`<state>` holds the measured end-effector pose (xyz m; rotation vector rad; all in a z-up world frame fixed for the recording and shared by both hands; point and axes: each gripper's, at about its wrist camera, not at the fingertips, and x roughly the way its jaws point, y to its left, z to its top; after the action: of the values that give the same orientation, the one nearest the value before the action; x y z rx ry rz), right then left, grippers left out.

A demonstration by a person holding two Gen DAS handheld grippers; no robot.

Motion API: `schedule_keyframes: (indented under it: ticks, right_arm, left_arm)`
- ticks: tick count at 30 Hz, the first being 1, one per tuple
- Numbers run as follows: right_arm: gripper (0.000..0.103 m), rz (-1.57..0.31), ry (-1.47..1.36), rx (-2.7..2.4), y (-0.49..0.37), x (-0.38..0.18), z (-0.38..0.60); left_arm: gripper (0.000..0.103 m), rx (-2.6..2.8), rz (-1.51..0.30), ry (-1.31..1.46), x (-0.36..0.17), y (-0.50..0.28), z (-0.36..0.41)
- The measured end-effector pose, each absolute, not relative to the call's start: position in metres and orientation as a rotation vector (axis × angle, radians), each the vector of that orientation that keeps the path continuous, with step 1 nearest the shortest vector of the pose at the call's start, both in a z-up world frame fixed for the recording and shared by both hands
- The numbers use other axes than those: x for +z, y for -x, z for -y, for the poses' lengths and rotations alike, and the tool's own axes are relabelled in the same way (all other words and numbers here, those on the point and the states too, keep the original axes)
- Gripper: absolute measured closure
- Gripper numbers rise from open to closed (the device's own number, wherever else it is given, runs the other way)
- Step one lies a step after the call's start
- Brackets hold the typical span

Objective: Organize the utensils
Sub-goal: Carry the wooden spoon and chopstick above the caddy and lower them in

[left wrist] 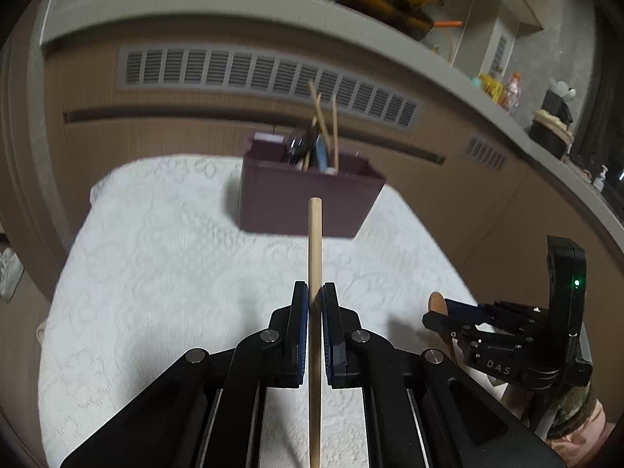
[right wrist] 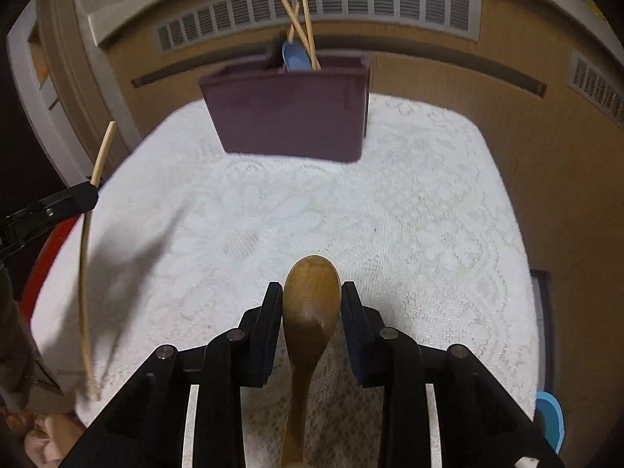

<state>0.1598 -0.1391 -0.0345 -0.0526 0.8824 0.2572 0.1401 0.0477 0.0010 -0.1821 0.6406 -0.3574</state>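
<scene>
Left gripper [left wrist: 314,300], black linkage with blue pads: jaws drawn together on a single pale wooden chopstick [left wrist: 314,257], which passes between the pads and projects forward, its blunt end lying against the view of the bin beyond. Right gripper [right wrist: 311,300], same build: jaws set on either side of a brown wooden spoon [right wrist: 310,304], bowl end forward and handle running back under the camera; the pads sit against the edges of the bowl, holding it above the cloth. Seen from the left wrist, the right gripper appears low at the right edge with the spoon's bowl showing past its fingers; seen from the right wrist, the left gripper enters from the left edge with the chopstick standing steeply through it. Table covering: white lace-patterned cloth [right wrist: 390,202] over a rounded tabletop. Dark purple rectangular bin [right wrist: 288,117], standing at the far side of the cloth, well apart from both grippers. Contents of bin: several wooden chopsticks [right wrist: 308,27] leaning upright and crossing, a blue utensil [right wrist: 296,56], other dark items not identifiable. Background: wood-toned cabinet with a long slatted vent [left wrist: 273,74] behind the bin.
</scene>
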Motion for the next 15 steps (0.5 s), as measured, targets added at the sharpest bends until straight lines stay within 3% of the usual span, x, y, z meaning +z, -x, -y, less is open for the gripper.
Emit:
schedule_keyframes:
  ticks: [6, 15]
  right_arm:
    - [0.074, -0.673, 0.030, 0.298, -0.161, 0.053, 0.146]
    - [0.074, -0.339, 0.078, 0.300, -0.245, 0.210, 0.136]
  left_arm:
    - [0.096, -0.384, -0.444, 0.131, 0.083, -0.150, -0.041]
    - [0.096, -0.353, -0.166, 0.036, 0.218, -0.225, -0.027]
